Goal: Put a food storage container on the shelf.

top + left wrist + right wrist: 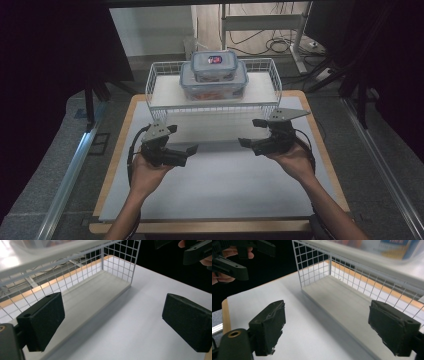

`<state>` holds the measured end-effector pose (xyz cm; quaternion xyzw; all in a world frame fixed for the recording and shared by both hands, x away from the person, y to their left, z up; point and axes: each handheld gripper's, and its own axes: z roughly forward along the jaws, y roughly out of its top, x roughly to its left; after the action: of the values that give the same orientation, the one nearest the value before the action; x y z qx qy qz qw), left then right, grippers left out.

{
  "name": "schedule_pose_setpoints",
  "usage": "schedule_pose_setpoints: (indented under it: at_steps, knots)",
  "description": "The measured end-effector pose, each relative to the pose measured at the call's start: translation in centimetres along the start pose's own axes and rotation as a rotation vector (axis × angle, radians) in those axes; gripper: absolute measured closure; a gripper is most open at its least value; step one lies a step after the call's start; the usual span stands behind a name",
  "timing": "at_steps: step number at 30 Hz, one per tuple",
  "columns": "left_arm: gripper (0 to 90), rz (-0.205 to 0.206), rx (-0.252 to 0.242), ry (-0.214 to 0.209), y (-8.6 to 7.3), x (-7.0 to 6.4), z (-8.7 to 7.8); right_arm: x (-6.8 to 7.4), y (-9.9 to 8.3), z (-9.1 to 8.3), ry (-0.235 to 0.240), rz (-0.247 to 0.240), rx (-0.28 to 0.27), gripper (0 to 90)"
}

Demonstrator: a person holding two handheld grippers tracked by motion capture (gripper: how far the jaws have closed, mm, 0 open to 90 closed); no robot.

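Both grippers' jaws wide apart, empty; wire shelf (214, 95) ahead carries stacked containers (214, 74).

small container (214, 65) on large container (213, 82) | both on wire shelf (162, 96) top | shelf at table (225, 175) rear | left gripper (181, 140), right gripper (252, 132) before it

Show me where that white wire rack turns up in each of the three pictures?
High view: the rack stands at top centre of the table, with two stacked boxes on its top shelf.
Left gripper view: upper left, beyond the left gripper.
Right gripper view: upper right, beyond the right gripper.
Shared landmark: the rack's white bottom shelf.
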<state>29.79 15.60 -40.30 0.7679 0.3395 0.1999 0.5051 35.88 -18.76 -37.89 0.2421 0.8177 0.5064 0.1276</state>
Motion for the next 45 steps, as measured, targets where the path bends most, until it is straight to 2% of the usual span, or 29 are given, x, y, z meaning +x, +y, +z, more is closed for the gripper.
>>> schedule_pose_setpoints:
  at_steps: [3, 9, 16, 22, 26, 27, 39, 45]
  knots:
    - [3.1, 0.001, 0.015, 0.005, -0.8, -0.4, -0.2, 0.1, -1.1, -0.2, 0.000, 0.009, 0.007, 9.3]
    - [1.6, 0.020, 0.039, 0.022, -2.0, -0.9, -0.8, 0.3, -2.9, -1.1, -0.037, 0.017, 0.024, 1.9]
    - [0.9, 0.010, 0.041, 0.043, -3.8, -1.4, -2.1, 0.5, -4.8, -2.5, -0.050, 0.041, 0.040, 2.2]
    - [0.1, 0.002, 0.057, 0.049, -5.3, -1.9, -2.3, 0.8, -6.3, -3.1, -0.061, 0.031, 0.053, 2.6]
    - [0.0, 0.000, 0.063, 0.057, -6.2, -2.1, -2.4, 0.9, -7.6, -3.3, -0.074, 0.041, 0.074, 2.5]
    - [0.0, -0.006, 0.066, 0.067, -6.9, -2.2, -2.5, 0.9, -8.0, -3.4, -0.082, 0.039, 0.078, 2.2]
    - [0.0, -0.033, 0.113, 0.097, -10.7, -2.5, -2.7, 1.3, -11.2, -4.2, -0.160, -0.003, 0.108, 0.4]
    - [0.0, -0.018, 0.145, 0.124, -11.9, -2.9, -2.8, 1.3, -12.5, -4.1, -0.152, 0.007, 0.137, 0.4]
